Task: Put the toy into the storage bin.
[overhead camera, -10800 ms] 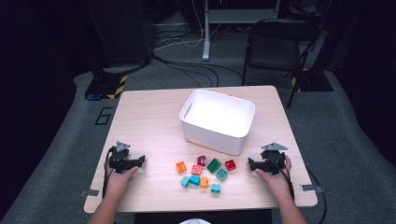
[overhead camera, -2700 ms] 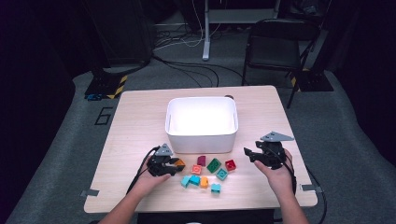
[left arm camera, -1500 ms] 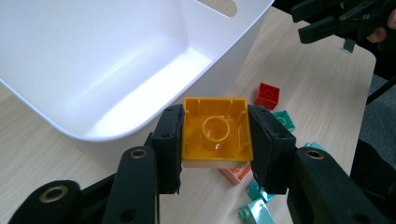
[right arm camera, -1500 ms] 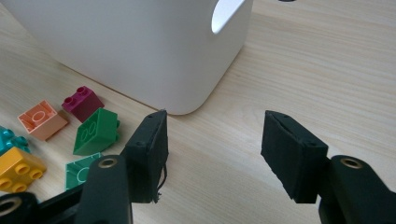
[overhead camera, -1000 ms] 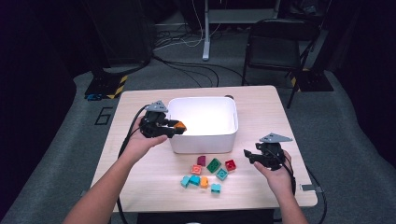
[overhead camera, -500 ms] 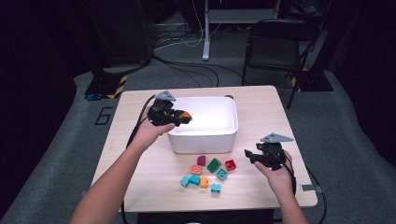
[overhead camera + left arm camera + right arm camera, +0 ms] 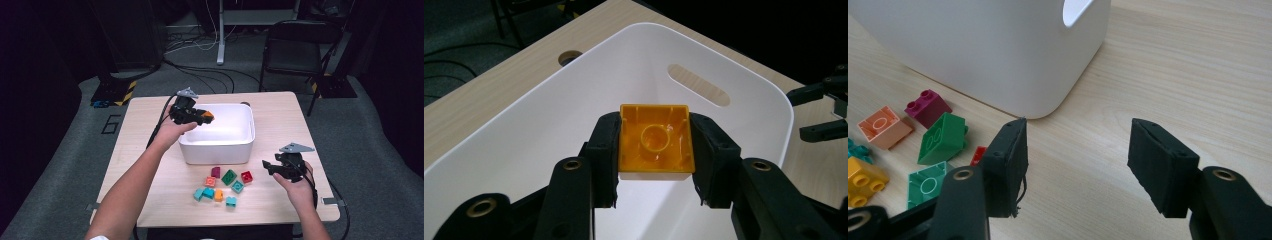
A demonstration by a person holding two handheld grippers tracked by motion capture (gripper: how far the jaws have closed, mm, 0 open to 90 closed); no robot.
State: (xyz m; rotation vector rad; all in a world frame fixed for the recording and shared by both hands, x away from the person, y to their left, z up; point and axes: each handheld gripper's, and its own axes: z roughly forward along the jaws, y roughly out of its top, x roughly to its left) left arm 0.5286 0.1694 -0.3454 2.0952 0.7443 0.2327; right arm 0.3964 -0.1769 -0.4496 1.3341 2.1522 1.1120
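A pale wooden table [image 7: 150, 125] carries a white bin [image 7: 220, 150] and a cluster of coloured bricks [image 7: 222, 184] just before it.

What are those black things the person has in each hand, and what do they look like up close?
Each is a handheld claw. The left claw and right claw are black, with two jointed arms fixed by brass-coloured rivets and ending in flat, blocky black pads. A grey three-cornered plate sits on top, and a black cable trails off. The forearms are bare, without sleeves.

Blk gripper [image 7: 209, 117], grey tri plate
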